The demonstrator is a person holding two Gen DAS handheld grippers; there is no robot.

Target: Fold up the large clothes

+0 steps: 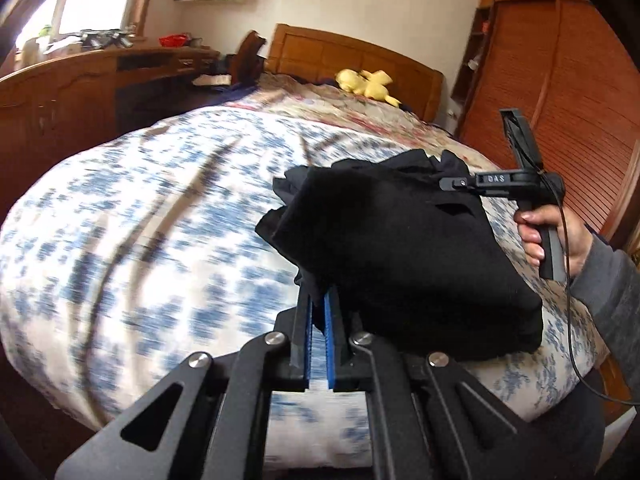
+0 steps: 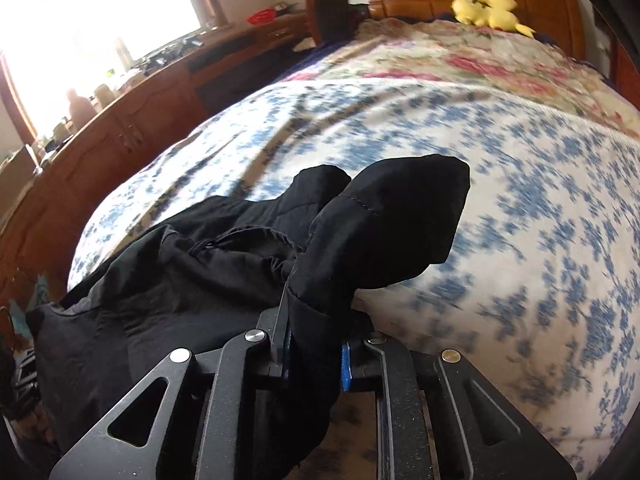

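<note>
A black garment [image 1: 400, 248] hangs bunched above the bed, held up at two places. In the left wrist view my left gripper [image 1: 319, 300] is shut on the cloth's near left edge, which is pinched between the blue pads [image 1: 329, 320]. My right gripper [image 1: 446, 183], held by a person's hand [image 1: 560, 240], grips the far right corner. In the right wrist view the right gripper [image 2: 316, 312] is shut on a thick fold of the black garment [image 2: 240, 264], which drapes over and hides the fingertips. The rest of the cloth trails down to the left.
The bed [image 1: 140, 220] under the garment has a white cover with blue flowers, and a pink floral quilt [image 2: 480, 64] lies further back. A yellow plush toy [image 1: 366, 84] lies by the wooden headboard [image 1: 352, 52]. A wooden dresser [image 1: 60, 92] stands left, a wardrobe [image 1: 560, 80] right.
</note>
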